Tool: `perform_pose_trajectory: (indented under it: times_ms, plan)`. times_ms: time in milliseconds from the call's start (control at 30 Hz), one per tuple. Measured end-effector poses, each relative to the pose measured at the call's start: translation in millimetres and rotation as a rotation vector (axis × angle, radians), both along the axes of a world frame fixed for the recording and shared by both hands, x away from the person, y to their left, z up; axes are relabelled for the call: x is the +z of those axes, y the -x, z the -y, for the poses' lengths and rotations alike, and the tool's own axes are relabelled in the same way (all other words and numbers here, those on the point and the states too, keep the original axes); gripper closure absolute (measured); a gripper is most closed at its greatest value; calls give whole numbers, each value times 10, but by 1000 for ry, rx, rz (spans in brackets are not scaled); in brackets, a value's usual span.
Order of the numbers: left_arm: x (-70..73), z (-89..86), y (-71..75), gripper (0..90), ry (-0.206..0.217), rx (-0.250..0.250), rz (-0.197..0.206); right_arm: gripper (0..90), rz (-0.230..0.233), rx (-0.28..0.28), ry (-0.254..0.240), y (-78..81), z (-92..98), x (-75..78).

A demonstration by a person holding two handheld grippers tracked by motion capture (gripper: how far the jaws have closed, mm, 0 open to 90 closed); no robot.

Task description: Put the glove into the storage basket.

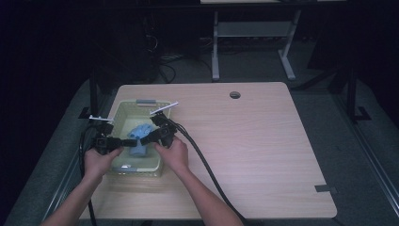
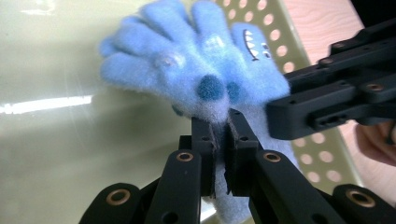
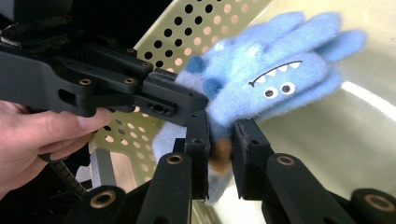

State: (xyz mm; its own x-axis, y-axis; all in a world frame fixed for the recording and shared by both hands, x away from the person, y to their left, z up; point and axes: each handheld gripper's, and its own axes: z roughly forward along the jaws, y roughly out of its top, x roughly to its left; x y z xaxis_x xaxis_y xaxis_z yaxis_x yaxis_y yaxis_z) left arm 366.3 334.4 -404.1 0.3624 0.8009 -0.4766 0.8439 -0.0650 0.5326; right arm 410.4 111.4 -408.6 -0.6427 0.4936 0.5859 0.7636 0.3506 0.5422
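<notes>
A fuzzy blue glove [image 1: 139, 132] with a toothy monster face [image 3: 275, 86] is inside a pale yellow perforated basket [image 1: 123, 107] at the table's left. My left gripper [image 1: 131, 141] comes in from the left and is shut on the glove's lower part [image 2: 223, 140]. My right gripper [image 1: 144, 139] comes in from the right, its jaws clamped on the glove's cuff [image 3: 220, 142], close against the left gripper's tip [image 3: 170, 100]. The glove's fingers [image 2: 159, 42] spread above the basket floor. A hand [image 3: 32, 135] holds each tool.
The wooden table [image 1: 254, 141] stretches to the right, with a round cable hole [image 1: 235, 94] near its far edge and grey tape [image 1: 325, 189] at its right front corner. A thick black cable [image 1: 203, 162] trails toward the front. Another desk's legs [image 1: 215, 52] stand behind.
</notes>
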Motion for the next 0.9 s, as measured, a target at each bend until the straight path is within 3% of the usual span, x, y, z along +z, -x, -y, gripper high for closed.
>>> perform_pose_trajectory:
  times_ms: [33, 133, 167, 200, 367, 400, 433, 567, 633, 767, 867, 900]
  plan:
    - [-7, 9, -9, 842, -37, -7, -4, 776, 4, 2, 7, 3, 4, 8]
    - [-11, 27, -23, 841, -68, -13, -15, 776, 9, -5, 7, 8, 25, 21]
    - [-17, 38, -36, 841, -84, -32, -30, 775, 6, -14, -3, 8, 44, 35]
    - [-29, 79, -56, 837, -127, -62, -57, 776, 9, -16, -14, 3, 77, 57]
    - [-61, 130, -114, 779, -165, -86, -106, 775, 19, -15, -15, 14, 132, 119]
    - [-61, 130, -114, 747, -165, -86, -106, 775, 22, -15, -16, 17, 140, 125]
    - [-56, 97, -122, 712, -135, -59, -110, 775, 24, -15, -17, 21, 153, 135]
    - [-26, 15, -127, 638, -122, -41, -95, 768, 25, -18, -27, 31, 212, 170]
    - [48, -35, -122, 642, -110, -17, -63, 765, 30, -20, -36, 31, 239, 188]
    - [153, -13, -128, 694, -91, -23, -30, 758, 30, -32, -53, 28, 303, 232]
    - [140, 27, -158, 713, -88, -36, -51, 753, 36, -36, -57, 25, 334, 246]
    - [101, 83, -186, 727, -118, -50, -71, 750, 43, -38, -59, 24, 360, 257]
